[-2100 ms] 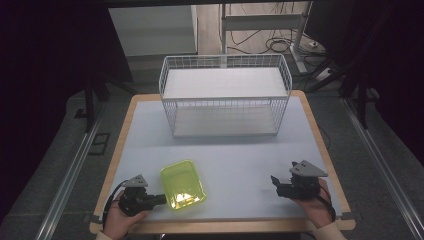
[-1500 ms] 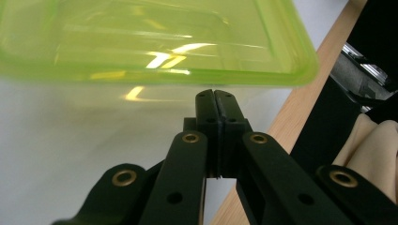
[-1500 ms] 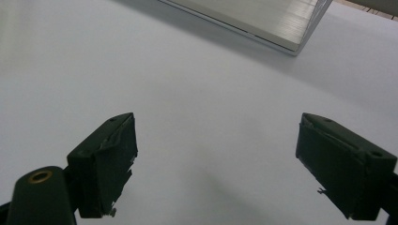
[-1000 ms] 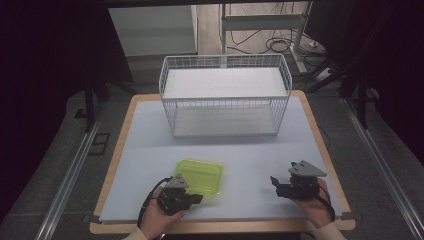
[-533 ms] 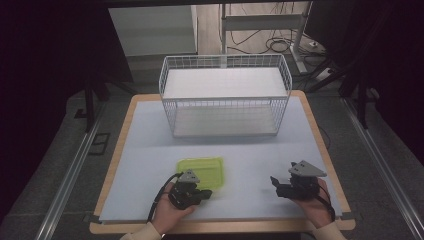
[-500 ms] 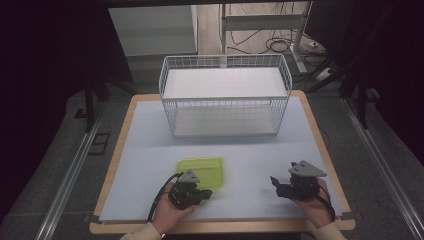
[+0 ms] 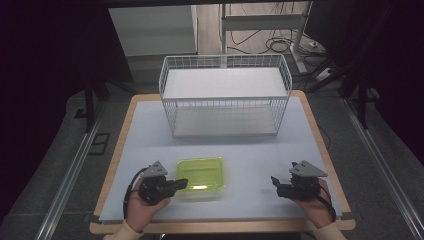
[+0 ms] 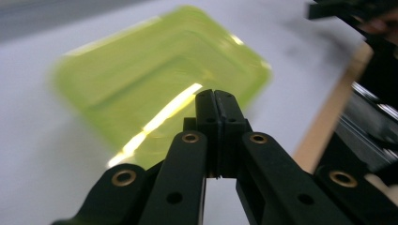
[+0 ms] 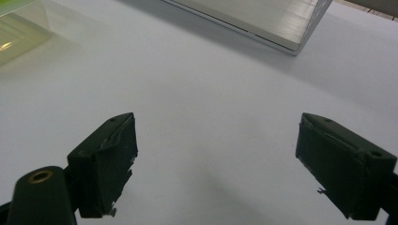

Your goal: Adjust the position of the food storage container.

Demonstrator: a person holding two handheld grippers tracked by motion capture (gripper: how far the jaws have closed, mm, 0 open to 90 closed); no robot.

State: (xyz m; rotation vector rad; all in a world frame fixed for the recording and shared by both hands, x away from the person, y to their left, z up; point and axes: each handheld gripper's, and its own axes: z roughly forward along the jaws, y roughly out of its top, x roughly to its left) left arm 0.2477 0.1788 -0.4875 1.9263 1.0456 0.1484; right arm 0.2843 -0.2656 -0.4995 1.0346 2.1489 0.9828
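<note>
We note the yellow-green tray (image 7: 201, 172) on the table (image 7: 250, 145), near the front edge, well short of the white wire basket (image 7: 224, 95). Left gripper (image 7: 181, 183) at the tray's left rim — jaws pressed together, with the tray just past their tips. Right gripper (image 7: 274, 180) well apart — jaws spread wide, holding nothing.

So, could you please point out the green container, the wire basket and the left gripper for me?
green container (image 7: 202, 171): high view, on its inner floor.
wire basket (image 7: 225, 107): high view, on its front mesh wall.
left gripper (image 8: 214, 101): left gripper view, where the closed fingers meet at their tips.
</note>
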